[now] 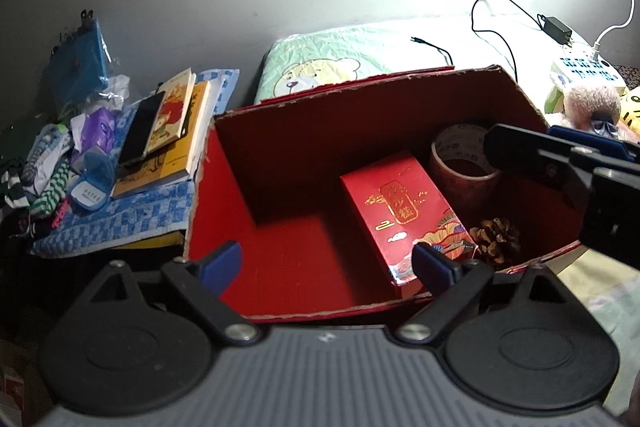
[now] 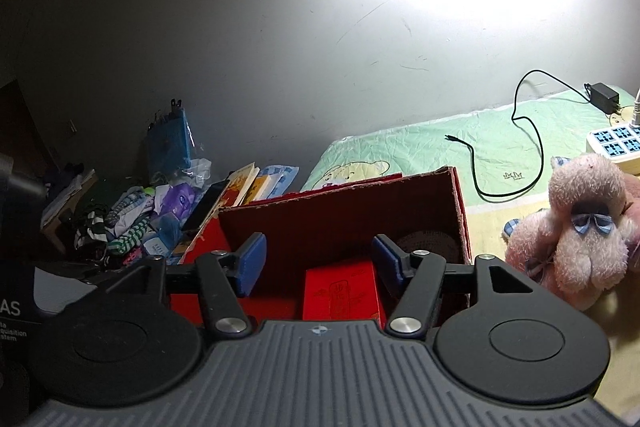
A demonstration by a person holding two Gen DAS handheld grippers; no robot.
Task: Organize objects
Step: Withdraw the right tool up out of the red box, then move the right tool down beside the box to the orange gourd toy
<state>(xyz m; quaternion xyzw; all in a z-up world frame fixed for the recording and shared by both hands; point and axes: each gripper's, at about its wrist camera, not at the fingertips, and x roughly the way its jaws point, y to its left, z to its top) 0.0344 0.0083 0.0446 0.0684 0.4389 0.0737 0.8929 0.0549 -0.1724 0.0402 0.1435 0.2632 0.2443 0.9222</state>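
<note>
Open red box (image 1: 280, 155) sits on the bed, holding a red packet (image 1: 404, 215), tape roll (image 1: 460, 167) and what appears to be a pine cone (image 1: 498, 239). Left gripper (image 1: 326, 263) and right gripper (image 2: 318, 261) hover above it, jaws wide, empty.

tape roll (image 2: 430, 245): mostly behind box wall | plush toy (image 2: 576, 231): cut off right

The red box (image 1: 304, 155) is showing matt cardboard with rough, frayed rims. The carton (image 1: 404, 215) inside is gleaming with glossy paper and gold foil print. The tape roll (image 1: 460, 167) is looking smooth and shiny. The pine cone (image 1: 498, 241) is appearing rough and woody. The toy (image 2: 580, 231) is presenting fuzzy pink plush. The quilt (image 2: 440, 151) is lying as wrinkled cloth.
</note>
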